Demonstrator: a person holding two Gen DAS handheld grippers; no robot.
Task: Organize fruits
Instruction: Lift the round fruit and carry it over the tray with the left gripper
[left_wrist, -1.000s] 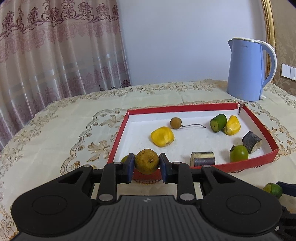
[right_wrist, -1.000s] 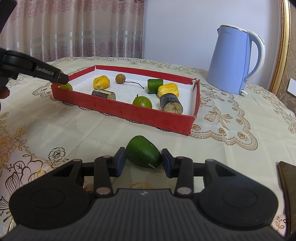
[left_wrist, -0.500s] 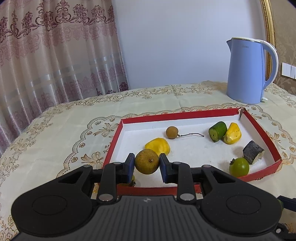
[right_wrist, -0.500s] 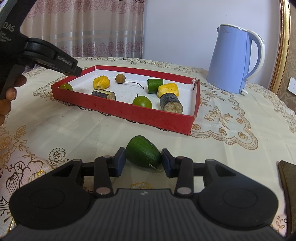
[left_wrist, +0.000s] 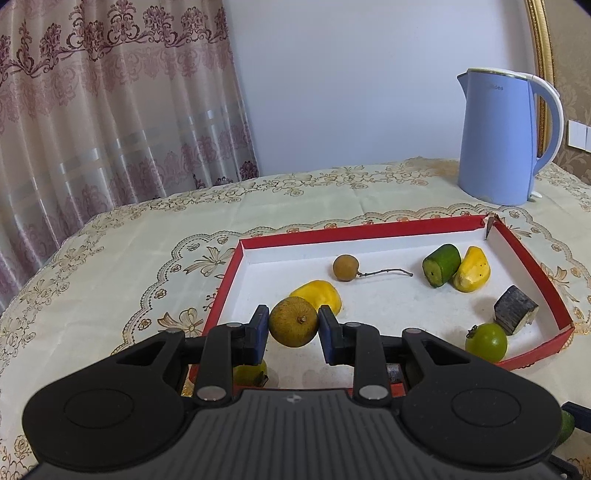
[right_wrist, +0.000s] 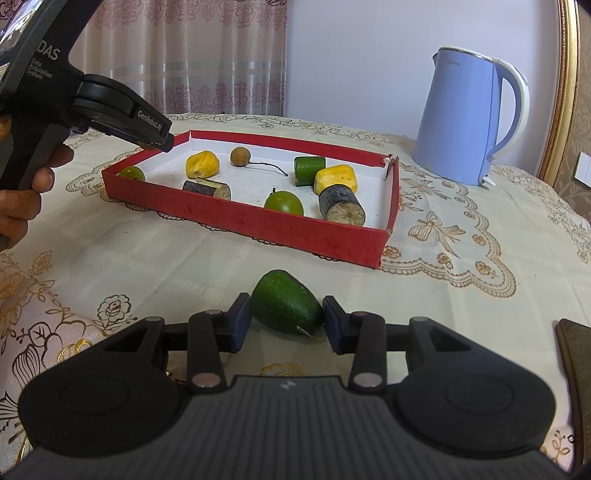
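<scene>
- The left gripper (left_wrist: 293, 330) is clamped on a brownish-yellow round fruit (left_wrist: 293, 322), held above the near left part of the red tray (left_wrist: 364, 229).
- The right gripper (right_wrist: 286, 323) brackets a green avocado-shaped fruit (right_wrist: 286, 307) lying on the tablecloth (right_wrist: 147, 258) just near of the tray's front wall; both pads sit against its sides, so the jaws appear closed on it.
- Inside the tray: a yellow fruit piece (left_wrist: 317, 294) just beyond the held fruit, a small brown fruit with a stem (left_wrist: 345, 268) farther back, a green cylinder (left_wrist: 441, 264) touching a second yellow piece (left_wrist: 472, 274) at the far right, a dark cut log piece (left_wrist: 515, 310) by the right wall, and a green round fruit (left_wrist: 485, 342) near it.
- A blue kettle (left_wrist: 502, 136) stands at the far right, well apart from the tray.
</scene>
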